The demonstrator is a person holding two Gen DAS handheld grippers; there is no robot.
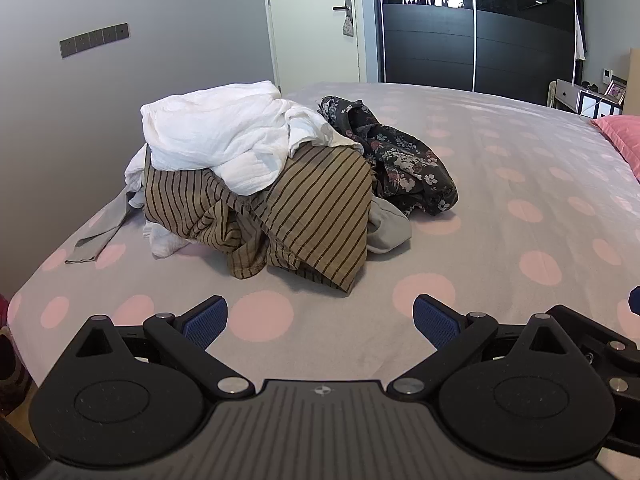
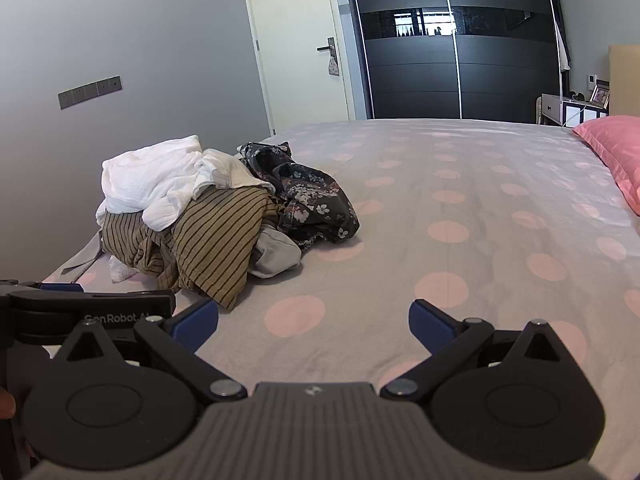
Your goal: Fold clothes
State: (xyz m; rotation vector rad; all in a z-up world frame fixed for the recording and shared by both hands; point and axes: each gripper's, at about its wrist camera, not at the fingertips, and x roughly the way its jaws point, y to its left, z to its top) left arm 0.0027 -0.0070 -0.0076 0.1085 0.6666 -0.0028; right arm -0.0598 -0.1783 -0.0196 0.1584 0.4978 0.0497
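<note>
Left gripper [image 1: 320, 322]: jaws spread wide, blue fingertip pads [image 1: 206, 324] far apart, nothing between them. Held low, level, pointing forward.

Right gripper [image 2: 313, 326]: jaws likewise wide apart, blue pads [image 2: 430, 328] well separated, nothing held. Level, pointing forward.

Left gripper's body visible at left edge of right wrist view, just beside right gripper's left finger; the two sit side by side. Sliver of a hand [image 2: 6, 404] at far left edge.

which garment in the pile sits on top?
The white garment: it lies over the brown striped one, with the dark floral one beside them on the far right.
</note>
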